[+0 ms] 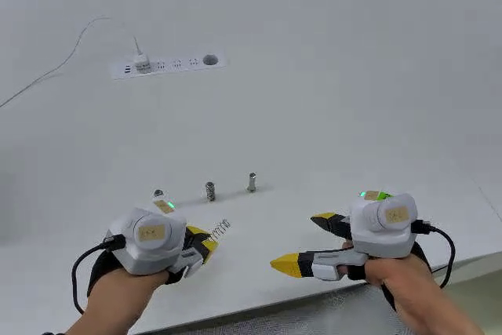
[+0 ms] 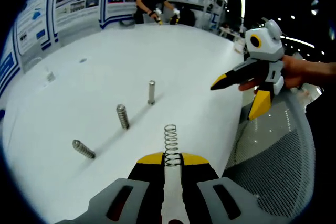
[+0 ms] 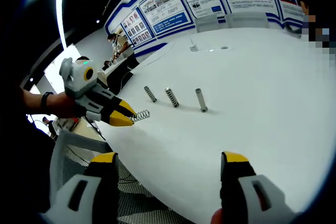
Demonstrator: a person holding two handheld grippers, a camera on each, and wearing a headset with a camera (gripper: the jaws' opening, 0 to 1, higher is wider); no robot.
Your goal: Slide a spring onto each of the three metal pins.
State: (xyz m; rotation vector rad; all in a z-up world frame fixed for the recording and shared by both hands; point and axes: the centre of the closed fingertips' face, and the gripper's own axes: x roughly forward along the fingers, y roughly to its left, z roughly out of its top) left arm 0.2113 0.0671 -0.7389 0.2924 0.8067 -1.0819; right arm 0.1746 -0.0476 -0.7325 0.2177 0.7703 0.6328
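Observation:
Three short metal pins stand in a row on the white table. The left pin [image 2: 83,149] and middle pin [image 2: 122,116] each carry a spring; the right pin [image 2: 151,92] is bare. In the head view they are the left pin [image 1: 158,193], middle pin [image 1: 210,191] and right pin [image 1: 252,182]. My left gripper [image 1: 205,242] is shut on a loose spring [image 1: 222,227], which sticks out past its yellow tips toward the pins. That spring [image 2: 170,142] stands upright between the jaws. My right gripper [image 1: 302,239] is open and holds nothing, to the right of the pins.
A white power strip [image 1: 169,63] with a plugged-in cable lies far back on the table. The table's near edge [image 1: 314,304] runs just below both grippers. A mesh chair back [image 2: 273,171] sits beyond that edge.

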